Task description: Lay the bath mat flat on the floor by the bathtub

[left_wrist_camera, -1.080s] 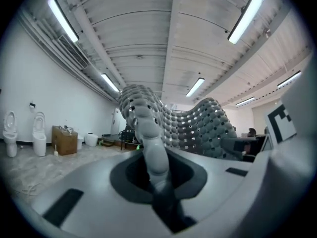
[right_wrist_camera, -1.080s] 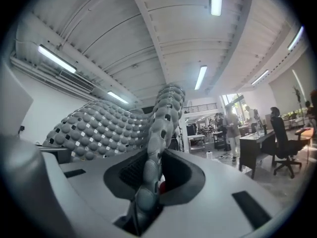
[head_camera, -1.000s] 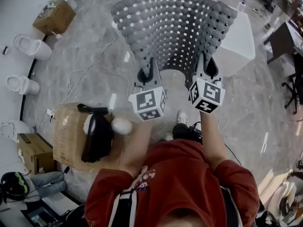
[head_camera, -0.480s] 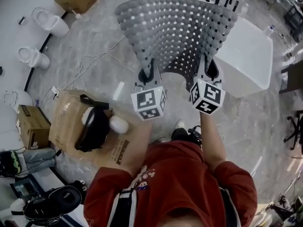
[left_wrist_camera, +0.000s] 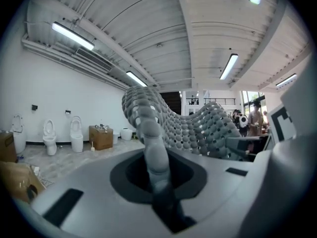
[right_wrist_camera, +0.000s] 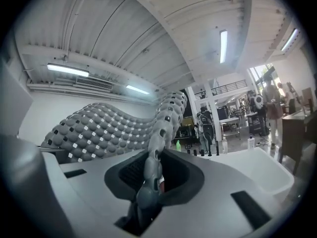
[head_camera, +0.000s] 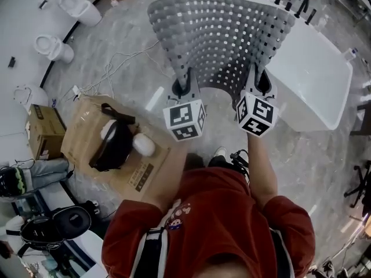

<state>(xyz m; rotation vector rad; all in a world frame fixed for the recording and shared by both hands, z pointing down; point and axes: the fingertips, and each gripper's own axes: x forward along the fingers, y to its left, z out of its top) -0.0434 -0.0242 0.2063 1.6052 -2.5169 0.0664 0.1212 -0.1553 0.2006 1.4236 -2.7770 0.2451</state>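
Note:
A grey rubber bath mat (head_camera: 220, 36) full of square holes hangs in the air in front of me, stretched between both grippers. My left gripper (head_camera: 184, 87) is shut on the mat's near left edge, and my right gripper (head_camera: 259, 81) is shut on its near right edge. In the left gripper view the mat's edge (left_wrist_camera: 153, 148) runs straight into the left gripper (left_wrist_camera: 157, 182). The right gripper view shows the mat (right_wrist_camera: 99, 128) pinched in the right gripper (right_wrist_camera: 147, 185). The white bathtub (head_camera: 313, 80) stands beyond the mat, to the right.
A cardboard box (head_camera: 87, 126) with a black headset (head_camera: 113, 146) on it sits on the marble floor at my left. White toilets (head_camera: 78, 7) line the left wall. Cables (head_camera: 110, 77) trail over the floor. Bottles (head_camera: 287, 2) stand on the tub's far rim.
Both grippers have carried the mat across the floor towards the bathtub, which now fills more of the right side. The cardboard box has slid further left and behind.

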